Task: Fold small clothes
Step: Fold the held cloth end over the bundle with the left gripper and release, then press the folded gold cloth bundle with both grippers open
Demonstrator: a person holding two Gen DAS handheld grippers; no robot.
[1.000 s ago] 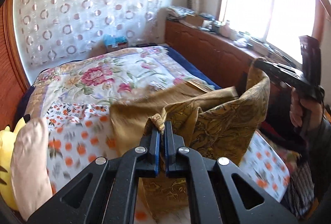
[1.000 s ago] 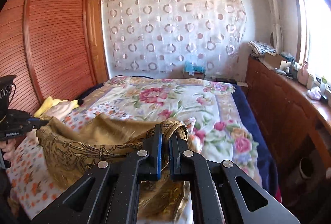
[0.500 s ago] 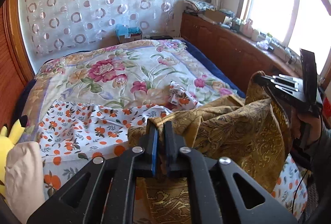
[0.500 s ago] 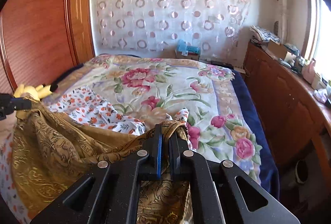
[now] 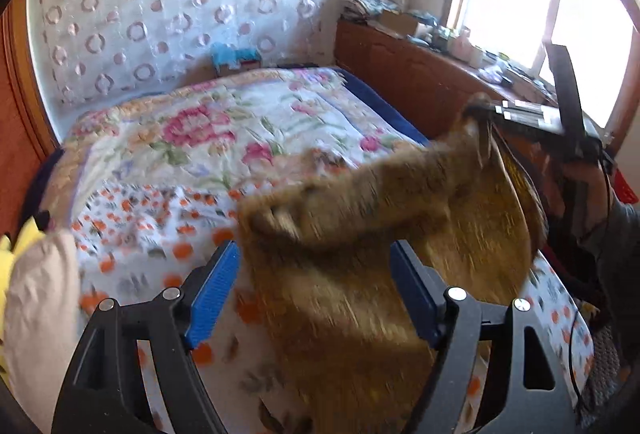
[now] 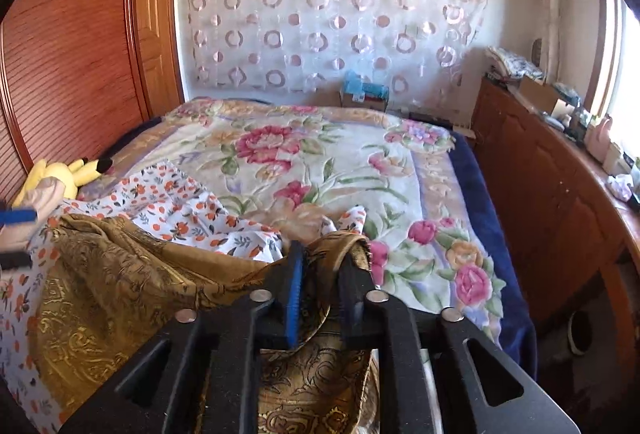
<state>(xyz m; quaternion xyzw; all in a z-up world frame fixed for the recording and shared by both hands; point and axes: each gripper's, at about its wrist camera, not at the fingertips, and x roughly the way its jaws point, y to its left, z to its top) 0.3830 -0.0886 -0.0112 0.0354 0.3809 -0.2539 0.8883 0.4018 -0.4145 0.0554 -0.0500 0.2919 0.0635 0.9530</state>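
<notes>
Releasing the gold cloth (image 5: 348, 314) over the bed (image 5: 224, 137), both grippers opening.
We see left gripper (image 5: 316, 294) fingers wide apart, cloth between them untouched; right gripper (image 6: 320, 290) fingers parting around a bunched corner, contact unclear. Cloth is motion-blurred in left view, its lower edge cut off.

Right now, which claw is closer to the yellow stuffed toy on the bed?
Left. The left claw is opening right beside the yellow stuffed toy, gold cloth loose between its fingers. The right claw, opening around the cloth's other end, is farther off.
</notes>
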